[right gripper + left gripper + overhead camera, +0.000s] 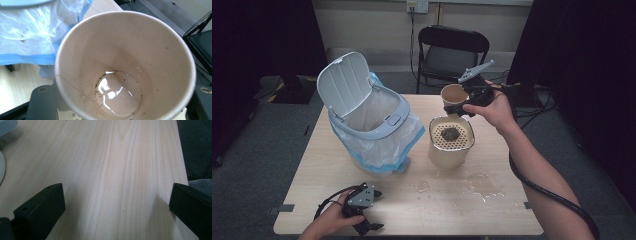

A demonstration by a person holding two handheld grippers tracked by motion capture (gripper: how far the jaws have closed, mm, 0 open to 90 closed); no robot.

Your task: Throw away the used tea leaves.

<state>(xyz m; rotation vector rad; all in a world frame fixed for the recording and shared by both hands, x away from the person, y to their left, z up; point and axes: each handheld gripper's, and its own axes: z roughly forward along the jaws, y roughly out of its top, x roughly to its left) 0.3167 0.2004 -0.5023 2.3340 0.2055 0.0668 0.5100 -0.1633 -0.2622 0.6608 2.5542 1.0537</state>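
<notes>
Your right tool (460, 106) pinches the paper cup (453, 95) upright, just above the strainer pot (451, 141). Your left tool (362, 212) rests spread wide on the surface (452, 200).

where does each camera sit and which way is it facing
High view: above the person's side, facing forward and down on the table; both forearms, left gripper, right gripper.
Left gripper view: rides the left gripper, facing bare tabletop between its open jaws.
Right gripper view: rides the right gripper, facing down into the paper cup it clamps, a little liquid inside.
Shared: cup and the bin's bag appear in high and right gripper views.
</notes>
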